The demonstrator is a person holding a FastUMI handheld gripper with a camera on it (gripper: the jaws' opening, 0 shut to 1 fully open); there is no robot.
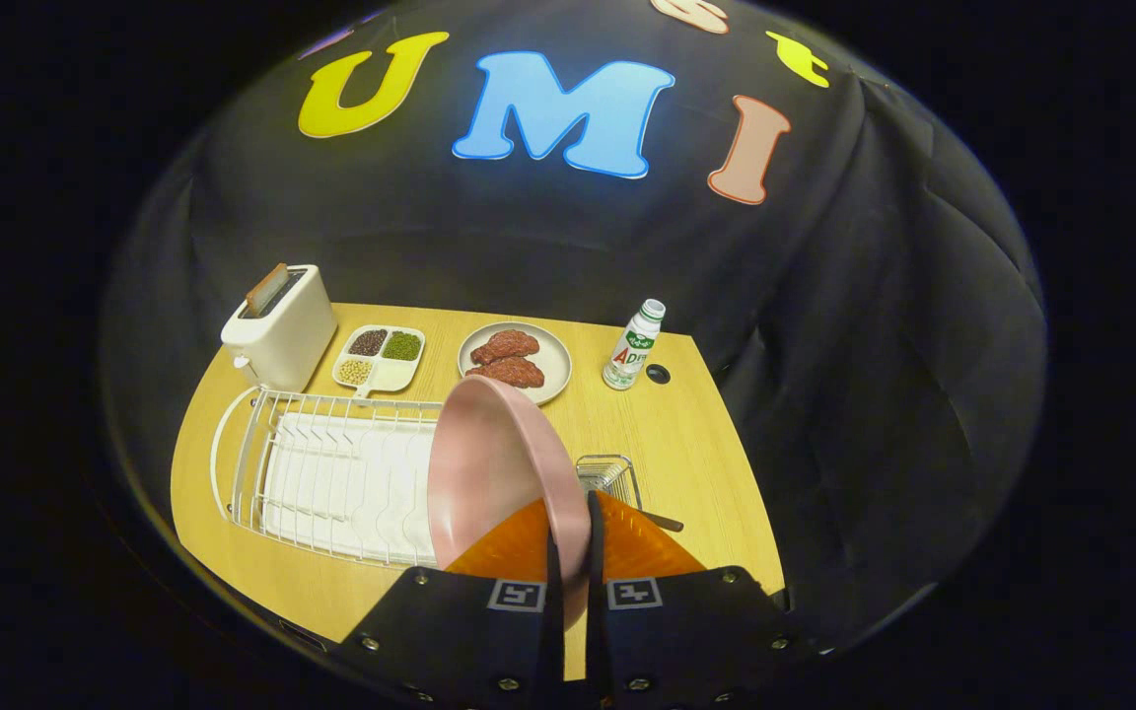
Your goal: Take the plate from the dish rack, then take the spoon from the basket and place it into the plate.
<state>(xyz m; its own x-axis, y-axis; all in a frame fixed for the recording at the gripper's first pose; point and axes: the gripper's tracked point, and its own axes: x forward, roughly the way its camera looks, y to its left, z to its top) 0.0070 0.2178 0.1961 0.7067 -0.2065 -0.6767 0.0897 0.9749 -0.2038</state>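
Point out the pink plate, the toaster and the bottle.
Pink plate [489, 463], gripper view: its inner face, just ahead of the claw [568, 552] shut on its rim.
Toaster [282, 330], gripper view: its side wall.
Bottle [633, 347], gripper view: its labelled body.

The gripper [568, 552] has a broad black body studded with small silver screws. Each of its two halves carries a square black-and-white marker near the fingers.
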